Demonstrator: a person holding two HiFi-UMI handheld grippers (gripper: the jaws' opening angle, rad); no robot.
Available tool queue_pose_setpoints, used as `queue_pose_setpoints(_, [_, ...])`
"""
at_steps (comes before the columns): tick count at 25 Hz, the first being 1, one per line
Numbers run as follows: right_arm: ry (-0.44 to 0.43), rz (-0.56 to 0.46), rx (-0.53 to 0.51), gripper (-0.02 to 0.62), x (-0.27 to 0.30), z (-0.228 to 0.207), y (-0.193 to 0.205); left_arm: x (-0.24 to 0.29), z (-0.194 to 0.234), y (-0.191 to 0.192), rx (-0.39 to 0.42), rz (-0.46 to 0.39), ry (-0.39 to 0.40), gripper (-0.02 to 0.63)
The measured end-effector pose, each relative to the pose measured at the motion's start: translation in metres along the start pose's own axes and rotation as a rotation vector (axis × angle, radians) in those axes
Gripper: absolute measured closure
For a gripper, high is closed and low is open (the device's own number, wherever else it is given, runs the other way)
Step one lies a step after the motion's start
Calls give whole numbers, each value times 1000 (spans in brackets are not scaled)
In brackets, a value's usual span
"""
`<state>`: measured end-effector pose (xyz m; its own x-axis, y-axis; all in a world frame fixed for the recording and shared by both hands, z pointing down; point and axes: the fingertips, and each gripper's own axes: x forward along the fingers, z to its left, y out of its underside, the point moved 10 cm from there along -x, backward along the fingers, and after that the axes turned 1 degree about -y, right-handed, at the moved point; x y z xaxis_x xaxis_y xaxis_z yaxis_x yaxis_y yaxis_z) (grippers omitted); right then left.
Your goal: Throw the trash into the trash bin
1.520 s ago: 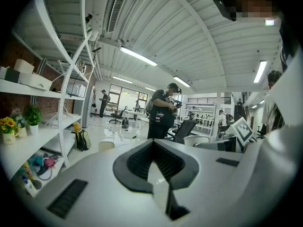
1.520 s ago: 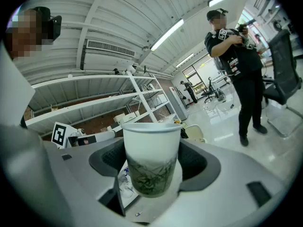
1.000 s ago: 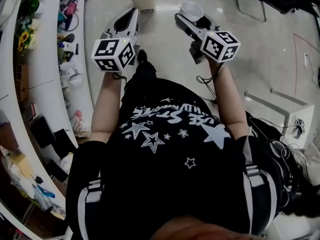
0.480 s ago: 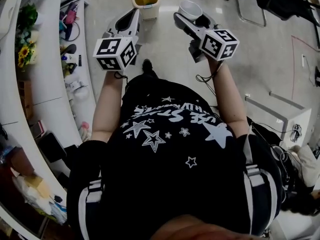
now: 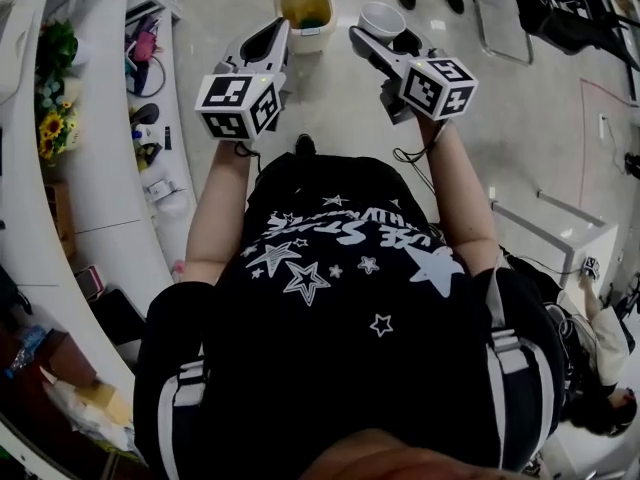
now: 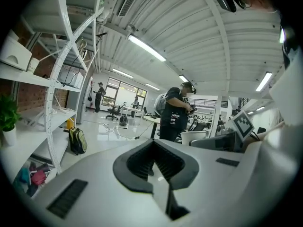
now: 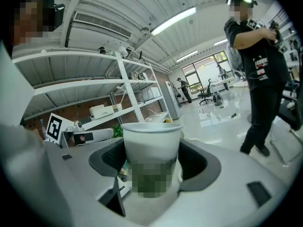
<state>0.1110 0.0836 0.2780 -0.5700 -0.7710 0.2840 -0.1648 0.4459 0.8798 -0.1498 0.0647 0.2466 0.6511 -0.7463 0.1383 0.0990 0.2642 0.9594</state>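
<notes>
**A:** Gripping what, that right gripper [image 7: 152, 161]?

**B:** A white paper cup [image 7: 151, 138]. It is clamped between the two jaws, with a dark pad against each side. The cup stands upright. It is round and tapers downward, with a rolled rim and a matte wall.

**A:** Anything in it?

**B:** In the head view its mouth faces up and the inside looks plain white. I cannot make out any contents.

**A:** Where is it relative to the bin?

**B:** It is held in the air above the floor [image 5: 520, 118], just to the right of the trash bin [image 5: 315, 40] and not over its opening. The bin is a small cream plastic box with rounded corners. Its top is open and the inside looks yellowish.

**A:** And the left gripper [image 6: 152, 148]?

**B:** It is closed with nothing in it. Its ribbed black pads [image 6: 168, 162] draw together into a narrow V at the tips. In the head view its tip lies just beside the bin's left edge. Both grippers have smooth, hard white shells.

**A:** And around them?

**B:** The floor is pale and glossy and mirrors the ceiling lights. Curved white shelving [image 5: 100, 198] runs along the left, crowded with small items.
</notes>
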Motion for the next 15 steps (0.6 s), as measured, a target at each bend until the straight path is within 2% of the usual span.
queue_pose_setpoints(7, [46, 24, 45, 261, 20, -11, 10, 19, 32, 4, -29, 19, 10, 595])
queue_pose_setpoints(15, [22, 28, 79, 261, 48, -43, 3, 47, 43, 3, -16, 38, -7, 597])
